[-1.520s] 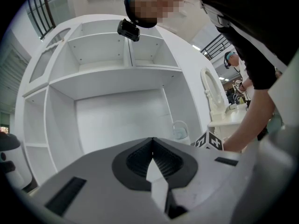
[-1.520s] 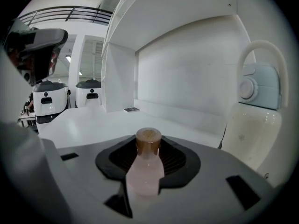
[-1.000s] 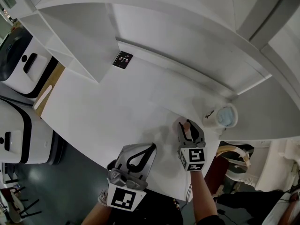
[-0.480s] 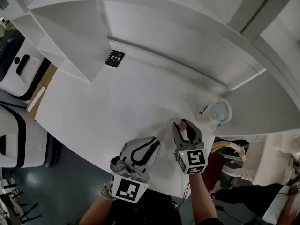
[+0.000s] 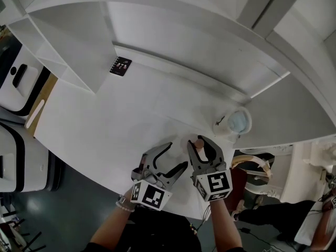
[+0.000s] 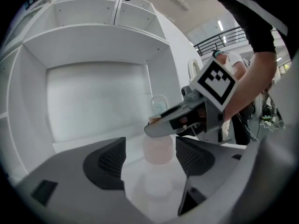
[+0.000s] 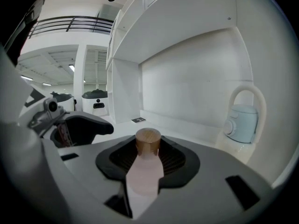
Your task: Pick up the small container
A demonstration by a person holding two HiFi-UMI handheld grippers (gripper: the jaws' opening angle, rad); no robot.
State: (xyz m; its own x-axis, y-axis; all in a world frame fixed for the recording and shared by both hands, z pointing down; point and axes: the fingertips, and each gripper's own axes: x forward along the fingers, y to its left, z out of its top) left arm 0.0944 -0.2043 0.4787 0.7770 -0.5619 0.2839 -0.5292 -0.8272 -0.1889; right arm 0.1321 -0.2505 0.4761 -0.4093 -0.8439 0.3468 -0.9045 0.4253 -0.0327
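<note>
Right gripper [image 5: 202, 145]: jaws clenched on the small container [image 7: 145, 169], over the desk [image 5: 115, 114] near its front edge; container upright, long axis vertical, wooden cap [image 7: 148, 141] pointing up; left gripper [image 5: 176, 155]: jaws have just been opening, now released, gripping nothing; container sits just ahead of their gap.
</note>
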